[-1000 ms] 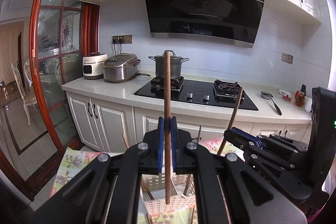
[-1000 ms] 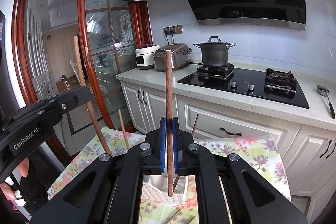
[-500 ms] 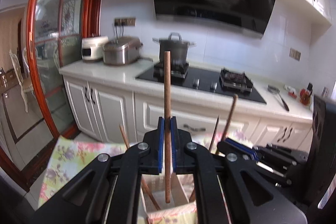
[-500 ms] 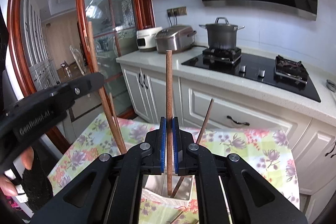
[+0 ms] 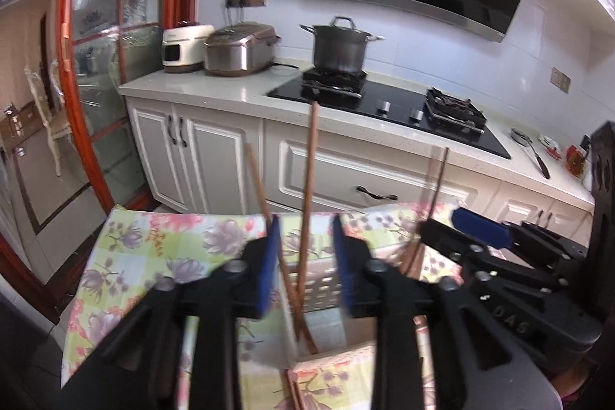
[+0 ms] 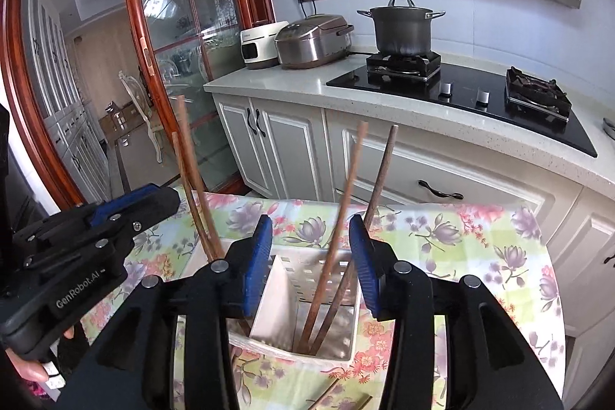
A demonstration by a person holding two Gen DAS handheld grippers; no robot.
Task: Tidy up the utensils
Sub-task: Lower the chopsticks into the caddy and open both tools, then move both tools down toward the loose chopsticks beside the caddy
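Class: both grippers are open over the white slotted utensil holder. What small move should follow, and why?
Probably lift both grippers straight up and away. The right gripper and left gripper are open, and the brown wooden chopsticks stand leaning in the white slotted utensil holder, gripped by neither. More chopsticks appear to lie on the floral tablecloth, likely next.

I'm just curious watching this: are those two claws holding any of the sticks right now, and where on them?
Nothing is held. Both the left gripper and right gripper are open; the chopsticks stand loose in the white holder.
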